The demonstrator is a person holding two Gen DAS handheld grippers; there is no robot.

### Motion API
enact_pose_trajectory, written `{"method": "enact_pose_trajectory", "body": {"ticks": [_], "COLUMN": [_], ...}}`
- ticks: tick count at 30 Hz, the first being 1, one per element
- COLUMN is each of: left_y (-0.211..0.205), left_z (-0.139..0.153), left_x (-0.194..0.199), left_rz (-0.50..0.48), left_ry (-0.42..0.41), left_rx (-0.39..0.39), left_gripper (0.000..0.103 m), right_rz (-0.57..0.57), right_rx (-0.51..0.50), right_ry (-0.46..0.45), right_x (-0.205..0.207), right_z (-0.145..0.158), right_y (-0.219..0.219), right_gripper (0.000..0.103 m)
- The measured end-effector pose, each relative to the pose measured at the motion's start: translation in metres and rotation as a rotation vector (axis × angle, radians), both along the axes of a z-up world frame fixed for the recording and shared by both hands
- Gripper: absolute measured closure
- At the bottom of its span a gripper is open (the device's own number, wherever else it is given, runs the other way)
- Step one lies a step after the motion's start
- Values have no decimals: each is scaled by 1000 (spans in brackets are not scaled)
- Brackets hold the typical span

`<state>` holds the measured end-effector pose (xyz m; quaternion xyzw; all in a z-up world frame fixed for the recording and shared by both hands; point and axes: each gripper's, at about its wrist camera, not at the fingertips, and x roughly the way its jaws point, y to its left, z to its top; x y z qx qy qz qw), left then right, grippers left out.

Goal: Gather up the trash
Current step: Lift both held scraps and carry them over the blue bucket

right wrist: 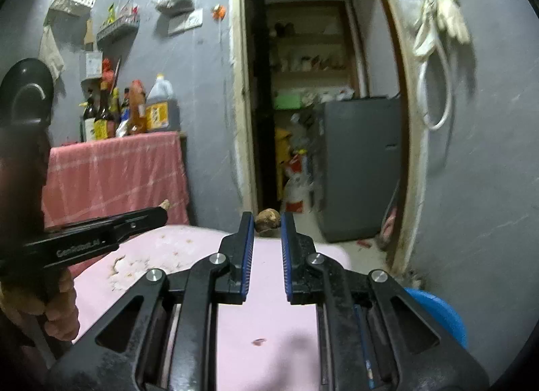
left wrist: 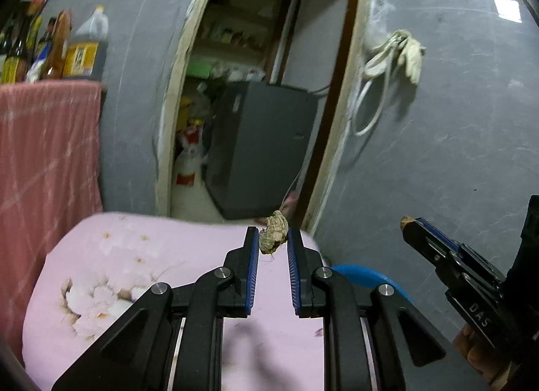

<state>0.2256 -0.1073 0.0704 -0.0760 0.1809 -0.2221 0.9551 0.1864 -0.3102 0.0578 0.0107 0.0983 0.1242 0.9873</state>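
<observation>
**Kid:** What room is this?

**Me:** It has grey walls and an open doorway [right wrist: 303,87]. Below my tools is a pink cloth with flowers [left wrist: 118,273]. I think it covers a worktop, but I cannot tell for sure.

**Kid:** What are you holding?

**Me:** My left tool [left wrist: 273,239] pinches a crumpled bit of dry trash [left wrist: 273,232] at its tips. My right tool [right wrist: 266,222] pinches a small brown, round scrap [right wrist: 267,219] the same way. Both are up in the air, over the far edge of the cloth.

**Kid:** Are you done?

**Me:** No. Two bits are picked up, but not thrown away. I see no bin for sure. A blue round thing [right wrist: 438,310] sits low beside the cloth; it might be one. A tiny dark speck [right wrist: 258,342] is on the cloth too.

**Kid:** Do both cameras show the same?

**Me:** Only the right one shows the wall shelves [right wrist: 118,27]. The bottles [right wrist: 128,114] look clearer there.
</observation>
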Motion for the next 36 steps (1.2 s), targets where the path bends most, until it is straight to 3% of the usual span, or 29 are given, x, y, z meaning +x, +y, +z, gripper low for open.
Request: {"method": "enact_pose_trajectory", "body": {"ticks": [10,22,32,36], "left_y": [-43,-107,-155,-172], "left_z": [20,24,-3,-21], "left_x": [-22,-22,-3,10], "left_rz": [-70,-172,-234,-259], "left_ry": [-91,-105,-22,58], "left_rx": [-32,9,97,134], "left_gripper": [89,89,89,89], "right_rz": [-142,-237,-283,-297], "right_rx": [-2,15,73,106], "right_ry": [-120,-115,-41,25], "right_x": [-37,-47,-39,-31], "right_z": [19,8,-22,-38], "right_y": [-47,-99,-134,-146], "right_gripper": [87,87,87,87]}}
